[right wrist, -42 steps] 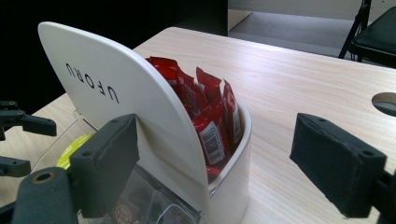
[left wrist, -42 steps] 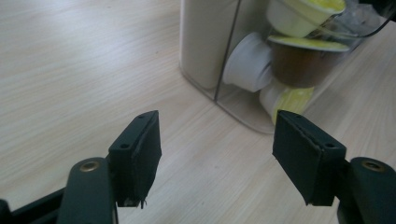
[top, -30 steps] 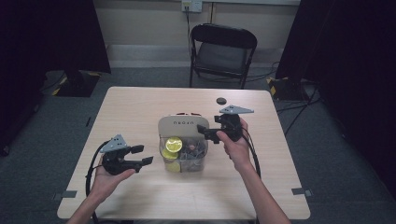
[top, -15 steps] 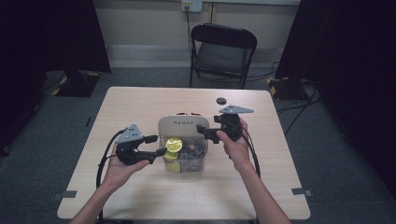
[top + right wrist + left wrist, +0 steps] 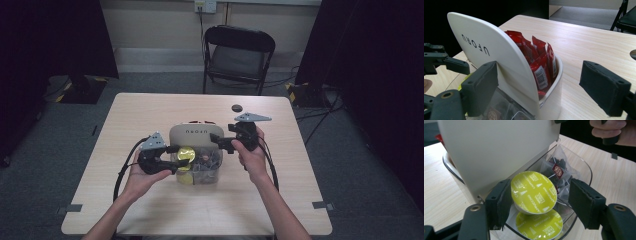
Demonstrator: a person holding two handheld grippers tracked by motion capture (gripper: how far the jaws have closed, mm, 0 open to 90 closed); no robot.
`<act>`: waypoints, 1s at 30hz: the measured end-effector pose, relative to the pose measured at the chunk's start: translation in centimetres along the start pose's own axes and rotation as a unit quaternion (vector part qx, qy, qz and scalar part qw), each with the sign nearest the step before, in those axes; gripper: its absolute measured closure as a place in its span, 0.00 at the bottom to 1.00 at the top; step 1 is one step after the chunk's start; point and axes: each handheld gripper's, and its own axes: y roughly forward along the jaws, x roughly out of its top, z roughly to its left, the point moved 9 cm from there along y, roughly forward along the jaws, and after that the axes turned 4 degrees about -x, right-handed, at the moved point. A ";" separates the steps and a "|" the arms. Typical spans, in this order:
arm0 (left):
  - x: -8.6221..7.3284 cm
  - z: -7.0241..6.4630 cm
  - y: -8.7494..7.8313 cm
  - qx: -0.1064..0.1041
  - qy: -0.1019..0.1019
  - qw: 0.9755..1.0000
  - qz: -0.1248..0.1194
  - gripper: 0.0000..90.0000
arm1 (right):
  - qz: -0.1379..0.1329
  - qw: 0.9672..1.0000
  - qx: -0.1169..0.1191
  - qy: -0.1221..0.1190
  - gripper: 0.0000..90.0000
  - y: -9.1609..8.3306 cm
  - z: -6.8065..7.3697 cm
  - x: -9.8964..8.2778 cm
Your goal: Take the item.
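High view, a person's two forearms at a light wood table [image 5: 150, 210]. At left, the left gripper [image 5: 181, 156] reaches into the clear front bin [image 5: 212, 176] of a white organizer box [image 5: 196, 134] at table centre. Its jaws have just been opening, w/ a yellow-green coffee pod [image 5: 533, 192] between them. In the left gripper view the pod is tilted above a second pod [image 5: 539, 226] in the bin; one pad touches its edge, the other stands apart, so no clamp. Just beside it are dark tea bags [image 5: 559, 171].

Centre: the box's tall curved wall, red sachets [image 5: 541, 62] upright in the back section.

Right: the right gripper [image 5: 220, 142] is by the box, jaws wide apart, one pad just beside the wall, the other over bare table. Small black disc [image 5: 237, 107] near the far edge; black folding chair [image 5: 239, 55] beyond.
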 end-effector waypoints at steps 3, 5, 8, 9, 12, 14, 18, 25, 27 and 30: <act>-0.3 0.1 0.4 -0.002 -0.004 1.000 -0.005 0.39 | 0.001 1.000 0.001 -0.002 0.16 0.1 0.1 -0.1; -0.4 0.1 0.7 -0.001 0.001 1.000 -0.001 0.41 | 0.003 1.000 0.002 -0.003 0.16 0.2 0.2 -0.1; -0.5 -0.2 1.2 -0.004 0.000 1.000 0.001 0.40 | 0.005 1.000 0.003 -0.002 0.16 0.3 0.2 -0.2; -0.5 -0.2 1.4 -0.005 0.000 1.000 0.002 0.40 | 0.005 1.000 0.003 -0.002 0.16 0.3 0.2 -0.3; -0.5 -0.3 1.6 -0.006 0.001 1.000 0.005 0.40 | 0.004 1.000 0.004 -0.001 0.16 0.2 0.2 -0.2; -0.4 -0.4 1.6 -0.010 0.005 1.000 0.001 0.41 | 0.004 1.000 0.004 0.001 0.16 0.2 0.2 -0.2; -0.5 -0.4 1.9 -0.013 0.004 1.000 0.004 0.41 | 0.005 1.000 0.004 0.000 0.16 0.2 0.2 -0.2; -0.7 -0.8 2.3 -0.013 0.015 1.000 0.010 0.41 | 0.007 1.000 0.005 0.000 0.16 0.4 0.3 -0.3; -0.8 -0.9 2.5 -0.017 0.013 1.000 0.011 0.41 | 0.008 1.000 0.005 0.000 0.16 0.4 0.3 -0.3; -0.8 -0.9 2.5 -0.021 0.009 1.000 0.011 0.41 | 0.008 1.000 0.004 0.000 0.16 0.4 0.3 -0.3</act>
